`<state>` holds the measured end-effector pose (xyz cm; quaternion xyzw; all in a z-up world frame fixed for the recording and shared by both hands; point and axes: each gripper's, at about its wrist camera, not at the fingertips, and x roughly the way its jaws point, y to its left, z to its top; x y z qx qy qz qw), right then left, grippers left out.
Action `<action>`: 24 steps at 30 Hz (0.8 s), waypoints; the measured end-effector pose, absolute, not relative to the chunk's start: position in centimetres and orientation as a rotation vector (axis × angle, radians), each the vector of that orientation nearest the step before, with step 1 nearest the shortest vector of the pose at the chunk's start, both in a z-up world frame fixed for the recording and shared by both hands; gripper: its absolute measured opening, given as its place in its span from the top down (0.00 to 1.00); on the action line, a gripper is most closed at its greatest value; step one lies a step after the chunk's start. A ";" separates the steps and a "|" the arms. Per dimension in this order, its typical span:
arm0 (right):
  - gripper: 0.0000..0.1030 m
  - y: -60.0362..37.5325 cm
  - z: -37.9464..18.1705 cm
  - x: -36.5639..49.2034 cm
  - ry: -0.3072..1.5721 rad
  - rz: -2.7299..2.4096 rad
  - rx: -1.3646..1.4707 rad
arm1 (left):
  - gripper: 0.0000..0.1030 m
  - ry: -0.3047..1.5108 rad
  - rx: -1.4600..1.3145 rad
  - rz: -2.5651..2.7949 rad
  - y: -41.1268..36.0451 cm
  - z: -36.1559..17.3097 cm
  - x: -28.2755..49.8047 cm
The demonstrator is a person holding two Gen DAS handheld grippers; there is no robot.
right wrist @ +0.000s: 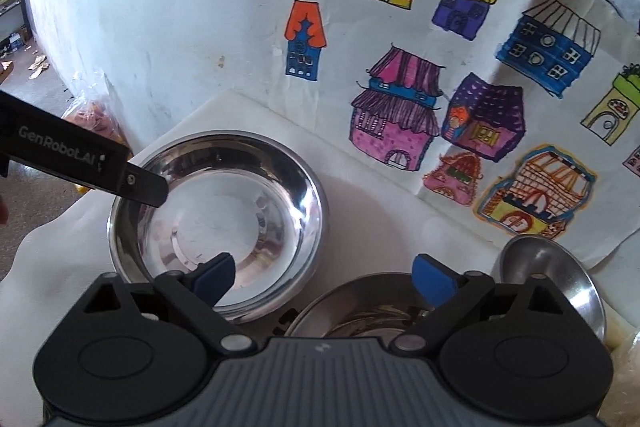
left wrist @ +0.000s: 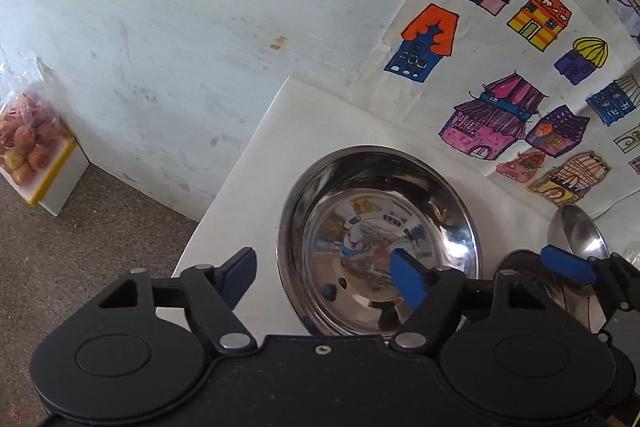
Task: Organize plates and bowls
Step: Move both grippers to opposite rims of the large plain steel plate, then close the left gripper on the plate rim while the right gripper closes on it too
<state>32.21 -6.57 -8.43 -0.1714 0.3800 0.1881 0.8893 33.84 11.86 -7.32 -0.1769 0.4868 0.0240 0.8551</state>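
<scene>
A large steel bowl (left wrist: pixel 378 223) (right wrist: pixel 224 211) sits on the white table (left wrist: pixel 312 115). My left gripper (left wrist: pixel 324 277) is open and straddles its left rim, with one pad outside and one inside. From the right wrist view, one of its fingertips (right wrist: pixel 148 189) reaches into the bowl. My right gripper (right wrist: pixel 324 285) is open above a smaller steel bowl (right wrist: pixel 360 311) just in front of the large one, and nothing is pinched. One of its blue pads (left wrist: pixel 568 267) shows at the right of the left wrist view.
A small shiny steel dish or ladle (right wrist: pixel 548 275) leans at the right near the wall. A paper with coloured house drawings (right wrist: pixel 460 87) hangs behind the table. The table's left edge (left wrist: pixel 224 195) drops to the floor, where a bag of fruit (left wrist: pixel 24 143) rests on a white box.
</scene>
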 end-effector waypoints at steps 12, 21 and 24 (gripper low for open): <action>0.28 -6.7 -9.3 32.8 0.832 0.413 -0.307 | 0.57 1.051 -0.411 0.077 11.8 -8.0 34.6; 0.42 -7.2 -10.0 33.6 0.873 0.412 -0.246 | 0.63 1.083 -0.414 0.083 11.7 -8.9 34.4; 0.50 -7.5 -10.1 34.0 0.874 0.401 -0.233 | 0.70 1.095 -0.417 0.087 11.7 -9.2 34.4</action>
